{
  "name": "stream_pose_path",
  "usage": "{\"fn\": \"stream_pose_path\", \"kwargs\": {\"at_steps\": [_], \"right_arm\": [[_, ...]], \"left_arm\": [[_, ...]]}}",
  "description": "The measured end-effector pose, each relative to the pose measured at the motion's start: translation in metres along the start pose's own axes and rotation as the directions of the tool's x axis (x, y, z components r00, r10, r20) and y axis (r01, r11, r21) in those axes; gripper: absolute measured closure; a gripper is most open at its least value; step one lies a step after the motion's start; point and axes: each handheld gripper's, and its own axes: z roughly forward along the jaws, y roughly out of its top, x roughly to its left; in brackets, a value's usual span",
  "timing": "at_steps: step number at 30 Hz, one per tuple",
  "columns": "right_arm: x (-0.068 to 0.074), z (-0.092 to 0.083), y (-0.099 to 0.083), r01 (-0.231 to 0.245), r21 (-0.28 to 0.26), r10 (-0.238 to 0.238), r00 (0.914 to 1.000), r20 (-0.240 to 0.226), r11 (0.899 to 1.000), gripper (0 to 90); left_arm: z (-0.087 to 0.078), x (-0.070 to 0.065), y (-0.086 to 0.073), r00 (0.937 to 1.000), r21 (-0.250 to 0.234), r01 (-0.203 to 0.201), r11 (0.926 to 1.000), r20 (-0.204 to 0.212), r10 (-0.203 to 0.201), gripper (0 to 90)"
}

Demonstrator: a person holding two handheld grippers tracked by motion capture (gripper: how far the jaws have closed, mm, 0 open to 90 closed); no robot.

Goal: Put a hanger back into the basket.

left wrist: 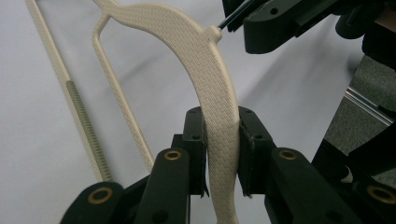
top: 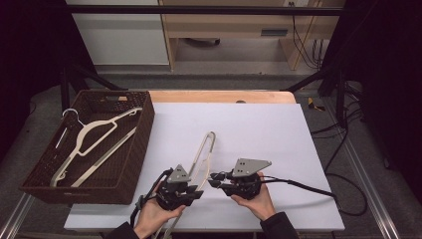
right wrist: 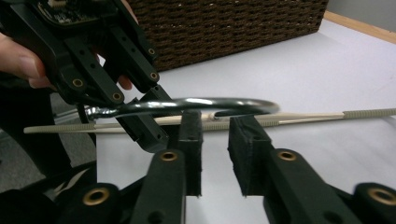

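The left hand-held gripper (top: 195,193) is clamping the beige plastic hanger (left wrist: 205,70) by its curved shoulder arm; in the left gripper view the two black jaws are pressing flat against both sides of the textured arm, nearly closed around it. The hanger is stretching away from that grip across the white sheet (top: 259,124) covering the bench (top: 219,96), its far end lying towards the middle of the sheet (the ridged trouser bar is showing alongside).

The right hand-held gripper (top: 215,179) is sitting just beside the left one, pointing towards it. In the right gripper view its jaws are standing narrowly apart right under the hanger's metal hook (right wrist: 196,105); the hook is crossing just above and behind their tips, and I cannot tell whether the pads are touching it.

A second hanger (top: 92,142), the same beige kind, is lying inside the dark wicker basket (top: 144,132), which is standing at the left edge of the sheet, well apart from both hands.
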Motion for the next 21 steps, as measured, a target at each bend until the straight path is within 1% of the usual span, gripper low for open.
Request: {"fn": "stream_pose_path", "kwargs": {"at_steps": [1,2,3,4,6,7,9,11,13,14,16,18,20,21], "right_arm": [[0.001,0.001,0.001,0.010,0.000,-0.010,0.9999,-0.003,1.000,81.7],[0.002,0.002,0.002,0.020,-0.001,-0.020,0.9998,0.005,1.000,85.2],[0.003,0.003,0.002,0.033,0.003,-0.033,0.9992,0.022,0.999,87.2],[0.003,0.003,0.003,0.041,0.002,-0.041,0.9987,0.028,0.999,87.9],[0.003,0.003,0.003,0.038,-0.007,-0.038,0.9988,0.031,0.999,88.6],[0.004,0.003,0.003,0.043,-0.011,-0.042,0.9985,0.034,0.999,88.8],[0.004,0.003,0.004,0.039,-0.014,-0.039,0.9987,0.033,0.999,88.9],[0.005,0.003,0.004,0.037,-0.017,-0.036,0.9988,0.033,0.999,88.9],[0.005,0.003,0.004,0.032,-0.021,-0.031,0.9989,0.034,0.999,88.9],[0.005,0.003,0.005,0.028,-0.024,-0.028,0.9991,0.033,0.999,88.9],[0.005,0.003,0.005,0.028,-0.029,-0.028,0.9992,0.029,0.999,88.8],[0.005,0.002,0.005,0.017,-0.033,-0.016,0.9997,0.021,0.999,88.6],[0.006,0.002,0.005,0.013,-0.040,-0.012,0.9998,0.017,0.999,88.5],[0.006,0.002,0.006,0.012,-0.038,-0.012,0.9998,0.017,0.999,88.4]], "left_arm": [[0.000,0.000,0.000,1.0000,0.001,-0.001,1.0000,0.001,0.001,75.3],[0.000,0.000,0.000,1.0000,0.002,-0.004,1.0000,0.000,0.004,75.3],[0.000,0.000,0.000,1.0000,0.001,-0.005,1.0000,0.000,0.005,75.3],[0.000,0.000,0.000,1.0000,-0.002,-0.006,1.0000,-0.002,0.006,75.3],[-0.001,0.000,0.001,0.9999,-0.002,-0.012,0.9999,-0.006,0.012,74.8],[-0.001,-0.001,0.001,0.9998,-0.008,-0.015,0.9999,-0.015,0.015,73.6],[-0.001,-0.003,0.002,0.9990,-0.004,-0.031,0.9995,-0.032,0.031,67.1],[0.000,-0.006,0.003,0.9980,0.000,-0.047,0.9989,-0.042,0.047,63.4],[0.001,-0.009,0.005,0.9971,0.002,-0.054,0.9985,-0.053,0.054,61.7],[0.002,-0.010,0.005,0.9960,0.010,-0.064,0.9979,-0.062,0.065,61.5],[0.004,-0.013,0.006,0.9942,0.019,-0.071,0.9973,-0.080,0.073,63.2],[0.005,-0.014,0.007,0.9916,0.028,-0.074,0.9969,-0.104,0.076,67.8],[0.006,-0.014,0.007,0.9924,0.031,-0.071,0.9970,-0.099,0.073,72.1],[0.005,-0.015,0.007,0.9916,0.034,-0.071,0.9969,-0.106,0.074,73.4]]}}
